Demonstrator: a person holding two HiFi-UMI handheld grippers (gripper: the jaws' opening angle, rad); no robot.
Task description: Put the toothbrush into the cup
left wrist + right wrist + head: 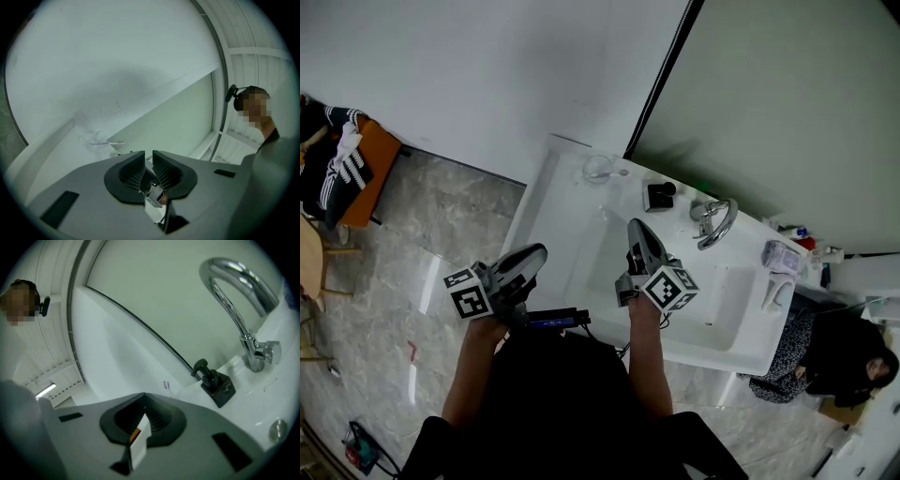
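A clear cup [598, 169] stands at the back left of the white counter [558, 202]. The toothbrush [620, 172] rests in it, one end sticking out to the right. In the left gripper view the cup [95, 138] and toothbrush [111, 142] lie well beyond the jaws. My left gripper [529, 259] [148, 165] hangs off the counter's left edge, its jaws a narrow gap apart with nothing between them. My right gripper [638, 236] [143, 414] hovers over the basin, shut on nothing. The toothbrush tip [166, 384] shows just past it.
A chrome faucet [713, 222] [236, 296] and a black pump dispenser [659, 194] [214, 383] stand at the back of the sink basin [712, 291]. Toiletries [780, 259] sit at the counter's right end. A mirror covers the wall behind. A person [851, 361] sits at lower right.
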